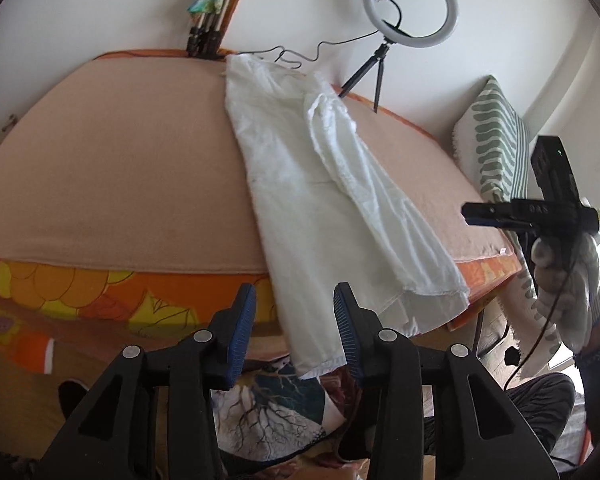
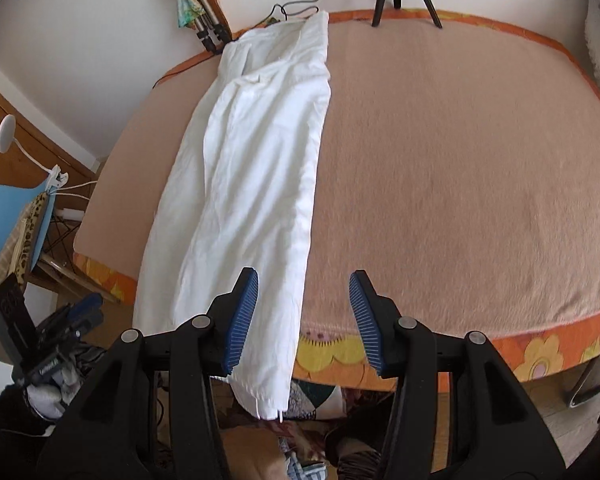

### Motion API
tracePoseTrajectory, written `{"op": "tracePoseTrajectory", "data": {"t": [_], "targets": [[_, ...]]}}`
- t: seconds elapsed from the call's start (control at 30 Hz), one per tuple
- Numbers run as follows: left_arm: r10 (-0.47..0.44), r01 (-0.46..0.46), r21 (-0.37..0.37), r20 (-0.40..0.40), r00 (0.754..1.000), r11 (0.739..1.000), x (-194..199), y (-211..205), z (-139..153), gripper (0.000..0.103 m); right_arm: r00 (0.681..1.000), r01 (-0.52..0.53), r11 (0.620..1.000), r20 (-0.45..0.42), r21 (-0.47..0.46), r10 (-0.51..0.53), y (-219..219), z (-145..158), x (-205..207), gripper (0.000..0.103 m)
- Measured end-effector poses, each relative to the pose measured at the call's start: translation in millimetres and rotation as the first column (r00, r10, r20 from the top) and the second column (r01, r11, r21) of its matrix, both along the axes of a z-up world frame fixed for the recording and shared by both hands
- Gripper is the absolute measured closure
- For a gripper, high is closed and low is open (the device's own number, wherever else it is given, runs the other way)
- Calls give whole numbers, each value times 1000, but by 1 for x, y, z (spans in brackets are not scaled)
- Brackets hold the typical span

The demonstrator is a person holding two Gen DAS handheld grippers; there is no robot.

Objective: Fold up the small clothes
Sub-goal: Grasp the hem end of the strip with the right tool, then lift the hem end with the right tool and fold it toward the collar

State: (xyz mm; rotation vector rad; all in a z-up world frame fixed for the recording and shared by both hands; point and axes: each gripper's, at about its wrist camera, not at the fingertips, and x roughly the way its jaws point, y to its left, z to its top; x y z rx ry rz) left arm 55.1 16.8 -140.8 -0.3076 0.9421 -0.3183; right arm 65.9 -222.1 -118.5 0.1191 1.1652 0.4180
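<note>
Long white cotton garment (image 1: 324,200) lay lengthwise on peach blanket-covered table (image 1: 119,168) — hem overhanging the near edge; black left gripper (image 1: 295,328) hovered open before it, blue pads apart — nothing between.

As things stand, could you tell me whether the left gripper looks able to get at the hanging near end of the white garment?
Probably yes. The left gripper is open and empty, and the white garment drapes over the table edge just ahead, with nothing between them.

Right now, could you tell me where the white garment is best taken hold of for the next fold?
Probably at the hem end of the white garment, which hangs over the table's near edge. Come from the near side with the open right gripper: that free-hanging edge lets the fingers close around it.
</note>
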Motion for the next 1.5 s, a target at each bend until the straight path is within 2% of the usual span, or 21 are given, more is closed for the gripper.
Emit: {"op": "tracePoseTrajectory", "data": {"t": [0.1,0.23,0.33,0.4,0.43,0.47,0.53,0.6,0.73,0.83,0.9,0.93,0.97,1.03,1.1,1.13,1.2,1.23,1.27,1.33,1.5], "targets": [[-5,1,-38,-83,997,999,2,6,-22,64,997,-27,999,-66,35,29,-1,-28,-23,53],[-11,-7,-120,-148,989,993,1,0,-38,64,994,-57,997,-89,55,62,5,-43,-28,56],[-32,6,-156,-164,986,988,2,-9,-44,64,991,-71,994,-106,84,79,6,-47,-29,87],[-40,-1,-212,-188,981,977,4,-11,-51,71,992,-86,994,-83,74,92,10,-46,-31,91],[-41,-3,-221,-191,981,975,4,-12,-52,96,993,-89,993,-77,79,95,10,-46,-32,94],[-35,-3,-211,-177,984,978,3,-13,-51,98,993,-77,993,-82,94,85,9,-47,-31,96],[-41,9,-202,-154,987,979,1,-16,-46,99,993,-49,989,-98,142,63,-1,-45,-31,97],[-39,13,-195,-128,991,981,-3,-14,-39,99,995,-41,992,-83,118,51,-11,-45,-33,97],[-51,38,-142,-89,995,989,-7,-12,-36,99,990,-27,994,-134,110,42,-17,-63,-32,97],[-59,41,-161,-104,993,986,-7,-5,-40,97,986,-34,991,-156,132,55,-20,-64,-30,93],[-72,50,-175,-123,990,983,-5,-4,-41,87,984,-49,988,-164,145,73,-22,-62,-32,82],[-78,53,-187,-129,989,981,-2,-4,-42,81,984,-55,987,-158,150,79,-23,-61,-35,72],[-86,59,-196,-135,987,979,-1,-5,-43,81,984,-66,988,-156,143,88,-23,-62,-37,67],[-103,72,-196,-151,983,978,1,-9,-45,81,980,-81,985,-168,152,106,-21,-65,-38,67],[-113,71,-230,-177,978,971,3,-11,-51,81,973,-90,980,-193,179,124,-16,-72,-38,67],[-119,69,-254,-186,975,965,4,-11,-54,83,972,-100,979,-193,179,135,-13,-74,-38,67],[-130,82,-246,-186,974,966,5,-16,-54,89,966,-129,971,-197,201,169,-5,-75,-39,67],[-126,83,-236,-172,977,968,4,-17,-52,95,967,-130,971,-190,201,169,-3,-74,-39,70],[-127,87,-233,-165,978,969,3,-19,-49,96,969,-128,971,-182,204,166,-3,-73,-40,82],[-126,91,-228,-144,981,969,0,-21,-42,98,968,-119,964,-189,238,166,-4,-72,-39,92],[-124,93,-260,-106,987,961,-1,-18,-22,98,974,-90,935,-167,342,155,-9,-60,-40,95]]}}
